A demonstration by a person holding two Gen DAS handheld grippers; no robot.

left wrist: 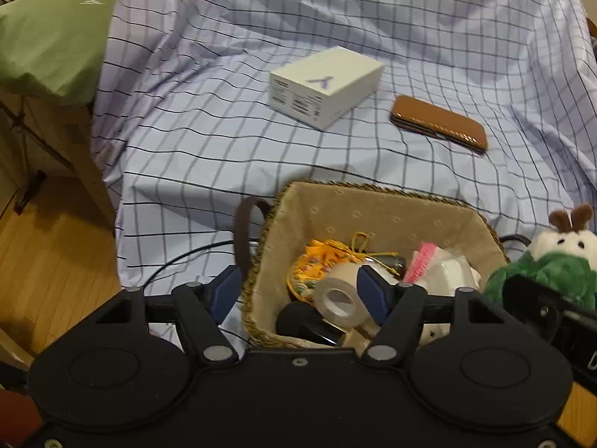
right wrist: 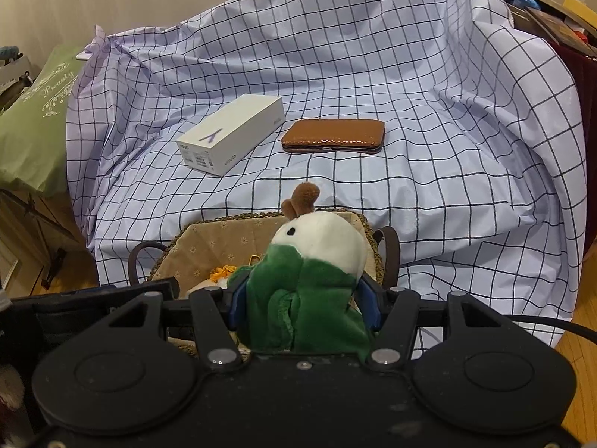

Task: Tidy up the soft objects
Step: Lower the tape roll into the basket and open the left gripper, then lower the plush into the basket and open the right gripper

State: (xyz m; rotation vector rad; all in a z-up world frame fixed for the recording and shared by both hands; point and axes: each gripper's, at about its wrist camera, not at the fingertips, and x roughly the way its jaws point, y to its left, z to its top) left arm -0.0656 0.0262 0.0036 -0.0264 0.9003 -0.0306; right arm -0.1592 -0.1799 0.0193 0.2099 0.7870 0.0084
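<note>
Two hand-held grippers: both are seen over a lined wicker basket (left wrist: 373, 209) at the near edge of the checked cloth (left wrist: 224, 142).
Plush toy: a green and white plush toy (right wrist: 313, 280) with brown antlers is clamped between the blue pads of the right hand-held gripper (right wrist: 304, 304), held upright above the basket's right side.
Right grip: the jaws are partly closed, the pads pressed into the toy's green body.
Left hand-held gripper (left wrist: 298, 287): its jaws are parted and nothing is gripped; one finger is outside the basket's left wall, the other over its contents.
Basket contents: a roll of white tape (left wrist: 341, 296), an orange drawstring pouch (left wrist: 317, 265), a pink brush (left wrist: 419, 261) and something white and soft, possibly cloth, are seen inside; a black item near the tape cannot be identified.
Basket handles: a dark loop is seen at each end.
Cloth: a white box (right wrist: 231, 134) and a brown case (right wrist: 334, 136) are laid side by side, well apart from the basket.
Surroundings: a green cushion (right wrist: 33, 119) is seen at the left and wooden floor (left wrist: 48, 246) below.
</note>
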